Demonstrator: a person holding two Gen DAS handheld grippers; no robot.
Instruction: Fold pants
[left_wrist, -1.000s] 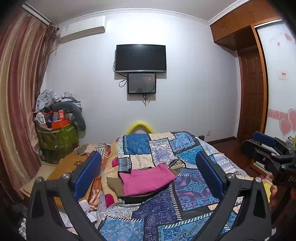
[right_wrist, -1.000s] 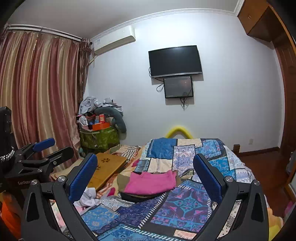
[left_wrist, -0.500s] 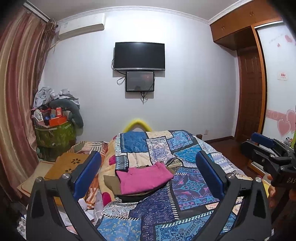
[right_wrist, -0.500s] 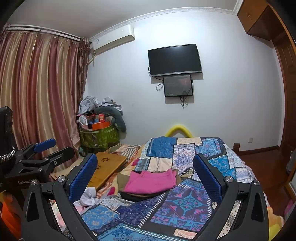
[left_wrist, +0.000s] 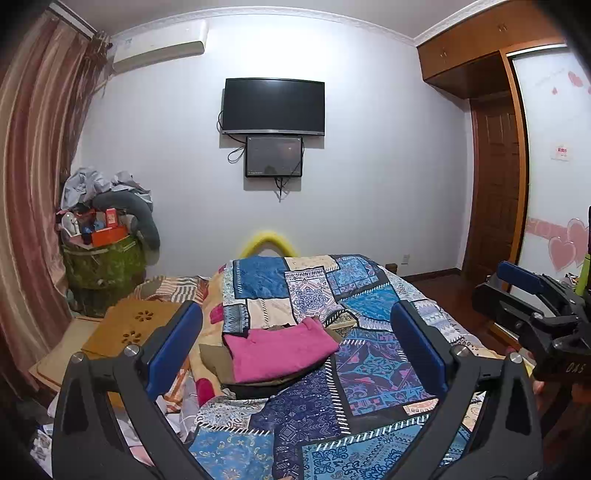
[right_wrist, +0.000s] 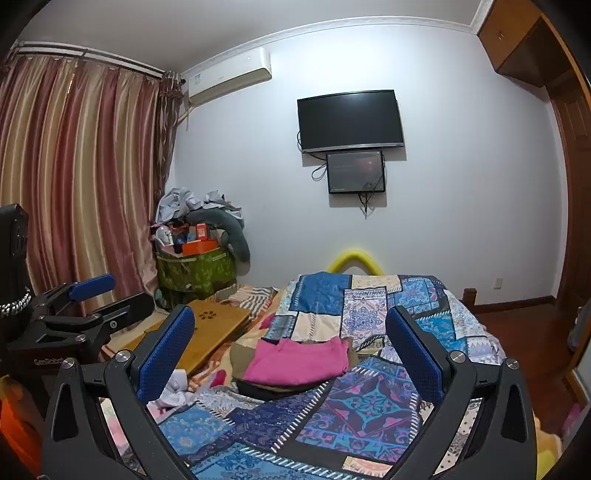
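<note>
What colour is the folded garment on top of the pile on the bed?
Pink garment, clearest in the left wrist view.

Both wrist views face wall TV (left_wrist: 273, 106) across bed (right_wrist: 373, 402); left view sits further left.

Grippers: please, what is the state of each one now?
Left gripper: open, holding nothing.
Right gripper: open, holding nothing.

**Colours and patterns, bed and room**

Quilt (left_wrist: 343, 373): patchwork of blue, navy, teal, cream, with pink motifs. Folded garment (left_wrist: 279, 349): magenta, on olive-brown and black cloth. Curtain (right_wrist: 77, 177): pink and gold stripes. Tray (right_wrist: 218, 323): tan wood, flower cut-outs. Bin (right_wrist: 195, 271): green, patterned. TV (left_wrist: 273, 106): black. Wall (left_wrist: 369, 177): white. Finger pads (right_wrist: 166, 352): blue.
</note>
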